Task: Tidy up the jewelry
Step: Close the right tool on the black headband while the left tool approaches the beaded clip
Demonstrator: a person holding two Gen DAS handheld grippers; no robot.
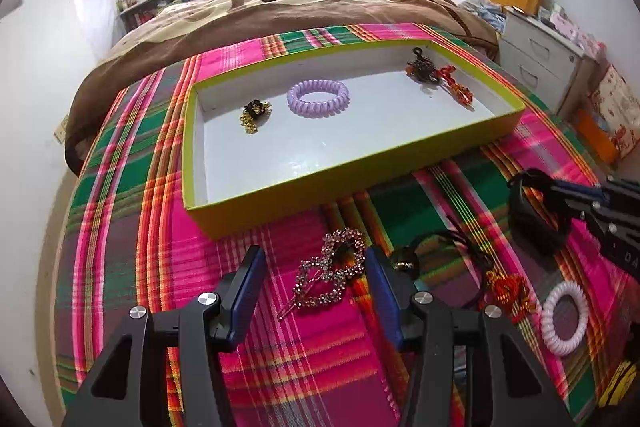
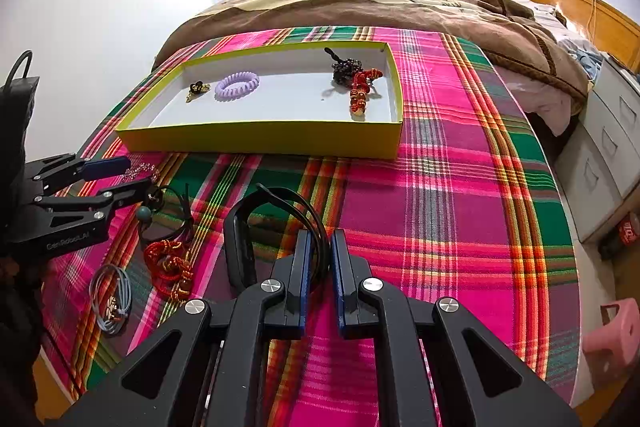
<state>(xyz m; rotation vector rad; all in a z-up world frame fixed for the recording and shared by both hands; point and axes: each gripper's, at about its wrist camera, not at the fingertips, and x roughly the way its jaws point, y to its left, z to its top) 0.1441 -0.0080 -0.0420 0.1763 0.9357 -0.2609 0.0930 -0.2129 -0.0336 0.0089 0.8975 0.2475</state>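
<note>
A yellow-rimmed tray (image 1: 352,167) (image 2: 260,141) lies on the plaid cloth and holds a purple coil hair tie (image 1: 318,96) (image 2: 237,85), a gold and black brooch (image 1: 253,115), and a dark beaded piece with a red beaded one (image 1: 438,75) (image 2: 358,83). My left gripper (image 1: 314,281) is open, its fingers on either side of a rhinestone heart hair clip (image 1: 334,273) on the cloth. My right gripper (image 2: 321,255) is shut on a black band (image 2: 240,247), also visible in the left wrist view (image 1: 536,223).
On the cloth near the grippers lie a black cord necklace (image 1: 444,251) (image 2: 172,211), a red knotted ornament (image 1: 512,293) (image 2: 168,267), a white coil hair tie (image 1: 564,319) and a grey wire loop (image 2: 110,301). A bed lies behind, drawers (image 2: 608,147) to the right.
</note>
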